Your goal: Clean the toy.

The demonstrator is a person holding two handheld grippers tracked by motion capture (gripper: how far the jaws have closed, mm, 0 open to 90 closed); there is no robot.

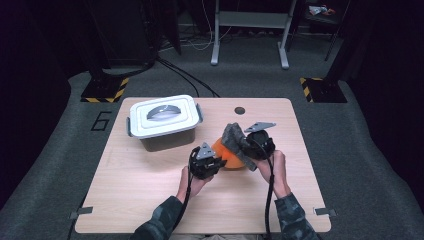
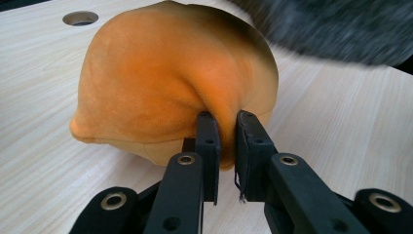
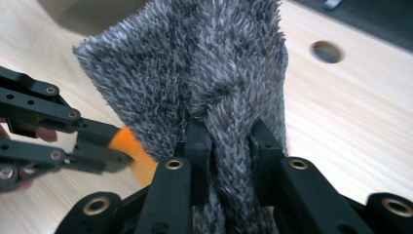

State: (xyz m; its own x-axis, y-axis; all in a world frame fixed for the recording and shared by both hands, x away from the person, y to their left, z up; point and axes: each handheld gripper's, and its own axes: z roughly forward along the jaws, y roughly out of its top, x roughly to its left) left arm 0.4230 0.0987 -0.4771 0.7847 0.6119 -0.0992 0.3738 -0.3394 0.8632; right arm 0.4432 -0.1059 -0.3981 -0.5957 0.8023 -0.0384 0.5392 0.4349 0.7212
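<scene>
A soft orange plush piece [image 1: 226, 152] lies on the wooden table [image 1: 150, 195] right of centre. My left gripper [image 1: 216, 161] meets it from the left; in the left gripper view its jaws [image 2: 227, 122] are shut on a pinched fold of the orange plush [image 2: 160, 83]. A grey fuzzy cloth [image 1: 235, 137] is draped over the plush's right side and hangs raised. My right gripper [image 1: 250, 146] is shut on it, and the right gripper view shows the grey pile [image 3: 195, 63] bunched between the jaws [image 3: 229, 131]. The orange plush [image 3: 134, 156] peeks out beneath.
A white lidded plastic box [image 1: 164, 117] with grey latches stands at the table's back left. A round cable hole [image 1: 239, 110] sits near the far edge. The person's forearms come in over the front edge. Floor cables and stand legs lie beyond the table.
</scene>
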